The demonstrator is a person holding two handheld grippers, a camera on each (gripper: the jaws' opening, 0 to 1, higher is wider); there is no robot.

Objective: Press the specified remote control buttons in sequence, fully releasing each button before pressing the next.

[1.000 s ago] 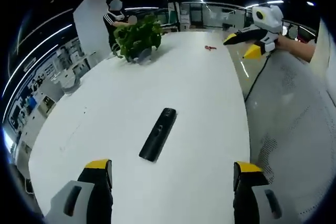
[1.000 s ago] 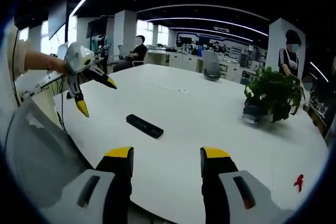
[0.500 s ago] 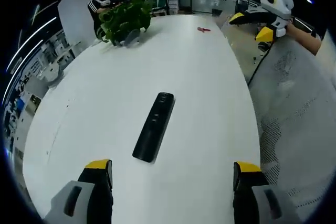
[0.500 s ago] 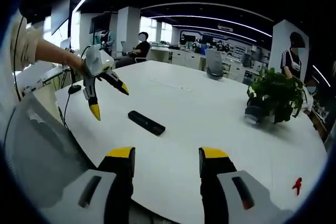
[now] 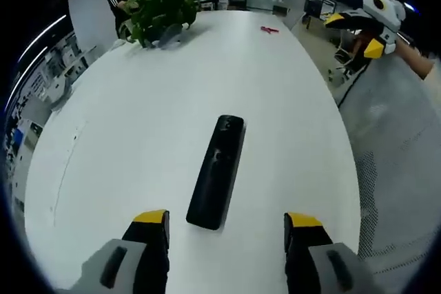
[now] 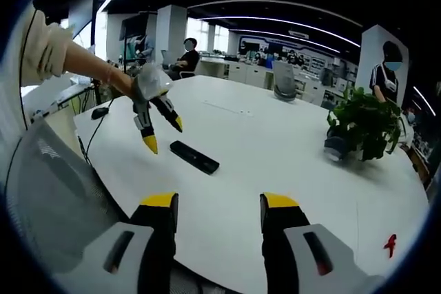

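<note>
Black and slim, the remote control (image 5: 219, 171) lies flat on the white table (image 5: 138, 135), lengthwise between the two yellow-tipped jaws of the left gripper (image 5: 228, 219) in the left gripper view, its near end just ahead of the jaw tips. Those jaws stand spread wide, with nothing between them and no contact with the remote. In the right gripper view the same left gripper (image 6: 162, 133) hangs above the table just beside the remote control (image 6: 194, 157), its two yellow tips pointing down and apart, clear of the remote, a person's sleeve (image 6: 41, 53) behind it. The right gripper (image 6: 215, 204) also has its jaws parted, holding nothing, over the near edge of the table; in the left gripper view it shows at upper right (image 5: 360, 32), off the table's side, jaws apart. A potted green plant (image 5: 160, 13) stands at the far end of the table, well away from the remote, and a small red object (image 5: 269, 29) lies near the far edge. Grey mesh of a chair back (image 5: 396, 170) fills the right side of the left gripper view.
</note>
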